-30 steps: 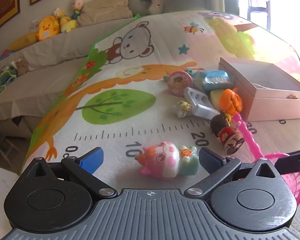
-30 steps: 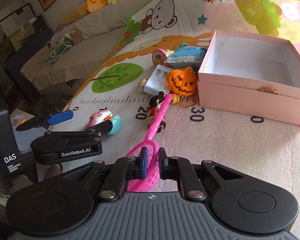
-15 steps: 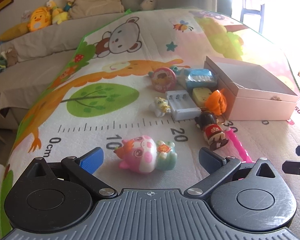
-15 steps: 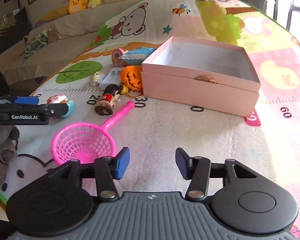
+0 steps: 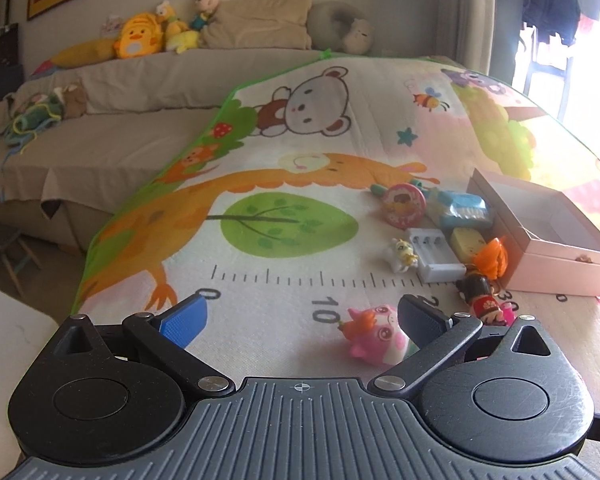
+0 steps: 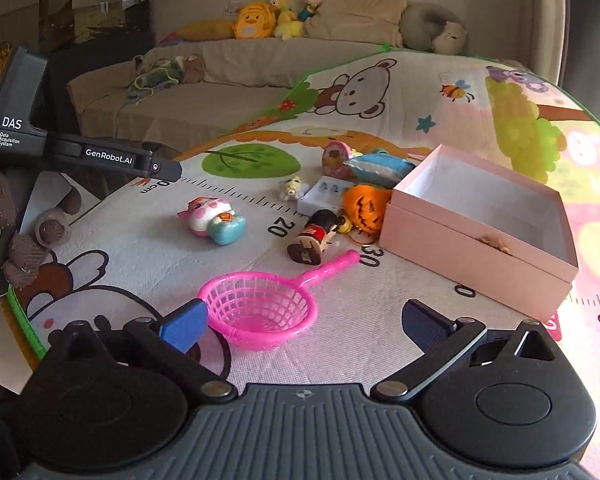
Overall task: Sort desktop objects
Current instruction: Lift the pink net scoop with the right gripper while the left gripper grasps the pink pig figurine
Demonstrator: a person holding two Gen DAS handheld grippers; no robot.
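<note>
Both grippers are wide open w/ nothing held: left gripper [image 5: 302,314], right gripper [image 6: 306,320]. Landmark is the pink box [image 6: 476,228]; the pink strainer [image 6: 260,308] lies well in front of it on the play mat [image 6: 380,340], basket just beyond the right gripper, handle tip toward the box, approx. beside the doll figure [image 6: 314,236]. Likely light, thin, flexible, slippery plastic; grip the stiff basket rim or the handle, not the mesh.

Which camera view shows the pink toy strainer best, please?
The right wrist view. There the whole pink strainer lies on the play mat, basket and handle visible, just ahead of the open right gripper. In the left wrist view I cannot make it out; only a pink scrap shows behind the gripper body.
</note>
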